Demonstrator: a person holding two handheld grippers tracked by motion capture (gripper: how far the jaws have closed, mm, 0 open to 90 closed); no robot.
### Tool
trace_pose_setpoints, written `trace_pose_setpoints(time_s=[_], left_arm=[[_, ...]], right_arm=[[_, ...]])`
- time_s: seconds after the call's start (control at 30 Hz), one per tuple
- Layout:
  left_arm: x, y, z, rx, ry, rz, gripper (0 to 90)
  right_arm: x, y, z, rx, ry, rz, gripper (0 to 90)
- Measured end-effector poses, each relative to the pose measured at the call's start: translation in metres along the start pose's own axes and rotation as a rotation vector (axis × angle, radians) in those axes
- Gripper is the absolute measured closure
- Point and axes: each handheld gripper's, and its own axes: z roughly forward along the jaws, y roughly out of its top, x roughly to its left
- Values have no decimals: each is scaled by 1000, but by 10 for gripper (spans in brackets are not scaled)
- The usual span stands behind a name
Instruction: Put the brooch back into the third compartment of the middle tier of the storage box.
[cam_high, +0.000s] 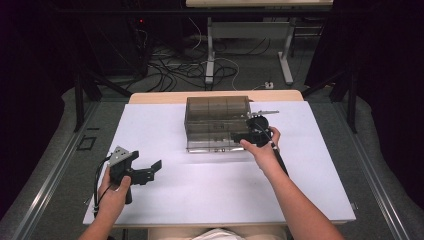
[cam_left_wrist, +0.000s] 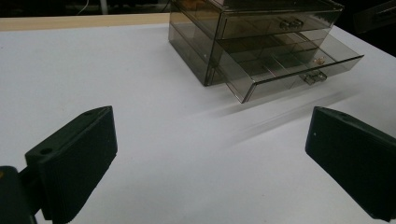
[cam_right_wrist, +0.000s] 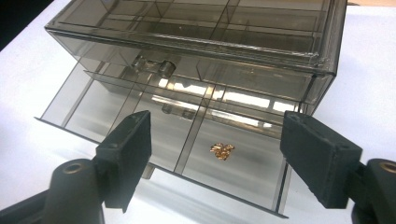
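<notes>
On the white table (cam_high: 165, 200) stood a smoky, see-through drawer organizer (cam_high: 217, 122), set toward the far middle of the surface. Its bottom drawer (cam_right_wrist: 154, 135) was pulled out toward the near side, while the drawer above it sat pushed in. In one of the open drawer's right-hand compartments lay a small gold trinket (cam_right_wrist: 222, 150) — too small to name, perhaps an earring or a charm — resting flat on the clear floor of the compartment, apart from its dividers.

The right gripper (cam_high: 246, 136) hung over the open drawer, just at the organizer's near right corner. In the right gripper view its jaws stood spread wide on either side of the trinket's compartment, with nothing pinched between them and no pad pressing on the piece. The left gripper (cam_high: 156, 167) rested well apart, low on the near left of the table, jaws likewise released and empty, pointing across toward the organizer.

Judged from how things lay, the main part looked done: the drawer was open and the trinket was inside, free of the tongs. What seemed left was the closing — the drawer had yet to be pushed in flush with the one above, probably by its small handle (cam_left_wrist: 314, 77) or front edge.
</notes>
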Motion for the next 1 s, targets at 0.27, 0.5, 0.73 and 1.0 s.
trace_pose_setpoints(time_s=[0.27, 0.5, 0.73, 1.0], left_arm=[[0, 0, 0, 0, 0, 4, 26], [0, 0, 0, 2, 1, 9, 26], [-1, 0, 0, 3, 1, 8, 26], [-2, 0, 0, 0, -3, 7, 26]], right_arm=[[2, -2, -11, -20, 21, -27, 200], [3, -10, -25, -31, 4, -71, 147], [0, -18, -37, -43, -6, -85, 126], [0, -27, -46, -53, 2, -104, 100]])
